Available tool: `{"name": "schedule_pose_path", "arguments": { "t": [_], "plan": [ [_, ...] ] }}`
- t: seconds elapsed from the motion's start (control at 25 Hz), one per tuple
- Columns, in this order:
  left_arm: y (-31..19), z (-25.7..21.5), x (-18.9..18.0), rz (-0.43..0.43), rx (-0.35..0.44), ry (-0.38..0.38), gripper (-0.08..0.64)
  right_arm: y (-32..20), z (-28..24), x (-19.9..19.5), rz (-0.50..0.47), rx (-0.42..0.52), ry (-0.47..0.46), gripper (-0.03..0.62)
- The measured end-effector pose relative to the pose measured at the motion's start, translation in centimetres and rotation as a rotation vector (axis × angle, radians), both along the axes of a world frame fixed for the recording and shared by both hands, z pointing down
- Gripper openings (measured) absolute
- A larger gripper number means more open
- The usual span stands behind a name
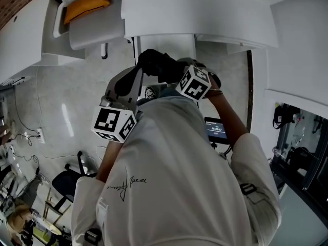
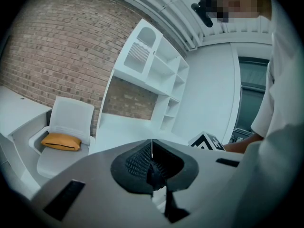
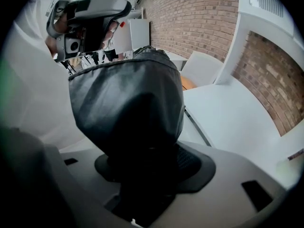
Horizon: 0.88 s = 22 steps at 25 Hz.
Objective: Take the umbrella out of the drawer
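The black folded umbrella [image 1: 157, 64] is held up in front of the person's chest; it fills the right gripper view as a dark fabric bundle [image 3: 127, 101]. My right gripper [image 3: 142, 175] is shut on its lower end, and its marker cube [image 1: 195, 82] shows in the head view. My left gripper [image 2: 152, 152] is shut with nothing between its pads. In the head view the left gripper [image 1: 137, 72] sits just left of the umbrella; whether it touches it I cannot tell. No drawer can be made out.
A white armchair [image 1: 84, 27] with an orange cushion [image 2: 61, 141] stands ahead on the left. A white desk [image 1: 205, 9] and a white shelf unit [image 2: 153, 75] stand against a brick wall [image 3: 199, 18]. A black office chair [image 1: 66, 181] is at the lower left.
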<state>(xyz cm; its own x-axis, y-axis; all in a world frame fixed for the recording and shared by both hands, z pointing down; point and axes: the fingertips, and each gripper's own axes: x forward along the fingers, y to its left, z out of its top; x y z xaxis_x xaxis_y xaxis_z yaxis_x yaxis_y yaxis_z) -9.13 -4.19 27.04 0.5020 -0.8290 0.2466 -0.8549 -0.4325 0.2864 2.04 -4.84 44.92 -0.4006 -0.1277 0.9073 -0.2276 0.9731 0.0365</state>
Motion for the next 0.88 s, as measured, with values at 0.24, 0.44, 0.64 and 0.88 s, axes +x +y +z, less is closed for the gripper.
{"name": "schedule_pose_path", "arguments": {
  "t": [0.24,0.44,0.64,0.88],
  "plan": [
    [0.2,-0.2,-0.2,0.0,0.002,0.009,0.017,0.1,-2.4,0.2,0.053,0.042,-0.028,0.247],
    [0.3,-0.3,-0.5,-0.002,0.004,0.014,0.018,0.1,-4.1,0.1,0.098,0.055,-0.08,0.247],
    [0.5,-0.4,-0.6,-0.003,0.007,0.016,0.017,0.2,-5.6,0.3,0.134,0.065,-0.119,0.247],
    [0.4,-0.2,-1.2,-0.014,0.006,0.024,0.018,-0.1,-6.6,0.2,0.15,0.086,-0.135,0.247]
  ]
}}
